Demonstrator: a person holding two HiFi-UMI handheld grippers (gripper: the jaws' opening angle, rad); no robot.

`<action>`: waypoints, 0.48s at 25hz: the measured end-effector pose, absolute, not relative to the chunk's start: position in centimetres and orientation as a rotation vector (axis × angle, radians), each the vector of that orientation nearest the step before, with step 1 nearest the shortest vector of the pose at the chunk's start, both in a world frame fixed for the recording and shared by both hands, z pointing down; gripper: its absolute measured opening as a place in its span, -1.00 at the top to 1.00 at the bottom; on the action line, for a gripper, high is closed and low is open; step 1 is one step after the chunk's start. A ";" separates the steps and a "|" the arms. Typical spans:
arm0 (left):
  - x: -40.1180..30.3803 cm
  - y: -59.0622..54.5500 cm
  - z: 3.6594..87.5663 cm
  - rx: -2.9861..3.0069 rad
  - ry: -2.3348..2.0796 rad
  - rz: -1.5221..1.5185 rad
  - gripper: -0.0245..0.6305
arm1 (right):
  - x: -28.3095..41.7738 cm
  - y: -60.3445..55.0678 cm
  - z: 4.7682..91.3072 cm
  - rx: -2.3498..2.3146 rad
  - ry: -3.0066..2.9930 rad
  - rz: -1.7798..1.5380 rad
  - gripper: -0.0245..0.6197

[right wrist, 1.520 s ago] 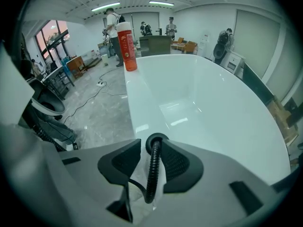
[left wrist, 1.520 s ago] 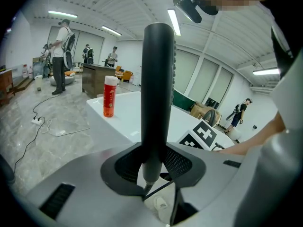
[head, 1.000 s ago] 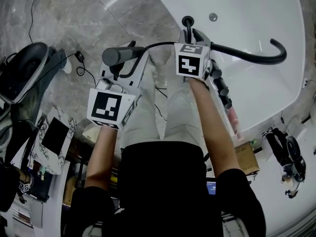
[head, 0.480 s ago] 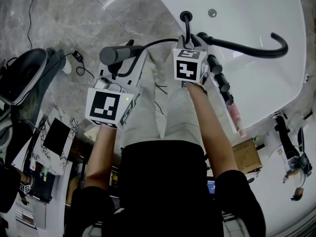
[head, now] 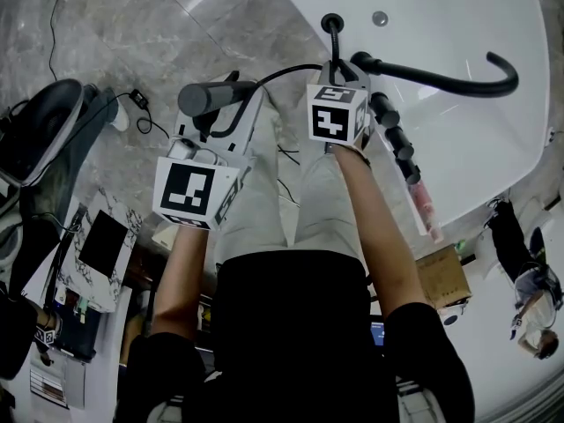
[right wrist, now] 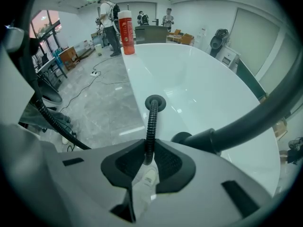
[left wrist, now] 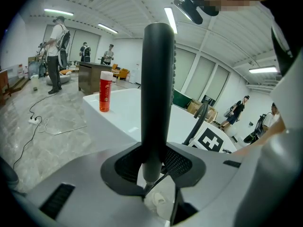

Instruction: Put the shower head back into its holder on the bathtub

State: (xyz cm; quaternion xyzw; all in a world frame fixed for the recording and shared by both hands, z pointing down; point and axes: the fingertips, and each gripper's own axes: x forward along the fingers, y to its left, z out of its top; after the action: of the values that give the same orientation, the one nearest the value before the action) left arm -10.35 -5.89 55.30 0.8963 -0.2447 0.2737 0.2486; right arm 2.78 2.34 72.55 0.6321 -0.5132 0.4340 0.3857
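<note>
Closing since a moment ago, the right tongs now pinch the bendy ribbed hose near the holder on the bathtub rim, while the left tongs clamp the stiff, smooth, likely slippery shower head low on its handle, out over the floor.

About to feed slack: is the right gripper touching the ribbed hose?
Touching. The right gripper view shows the right gripper, its jaws having just closed further, pinching the ribbed hose between them.
</note>
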 end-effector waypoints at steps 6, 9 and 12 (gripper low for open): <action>-10.3 -5.9 55.2 2.449 -0.664 0.739 0.48 | 2.9 2.4 72.1 1.624 -1.306 1.125 0.71; -10.1 -6.0 55.1 2.452 -0.665 0.734 0.48 | 3.0 2.1 71.9 1.630 -1.308 1.133 0.71; -10.0 -6.2 55.0 2.447 -0.668 0.732 0.48 | 3.1 1.4 71.7 1.634 -1.319 1.125 0.71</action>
State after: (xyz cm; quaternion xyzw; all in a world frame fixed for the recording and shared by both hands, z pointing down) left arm -10.00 -6.16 55.00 0.8978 -0.2453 0.2687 0.2482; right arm 3.13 1.37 71.70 0.6372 -0.5141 0.4386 0.3705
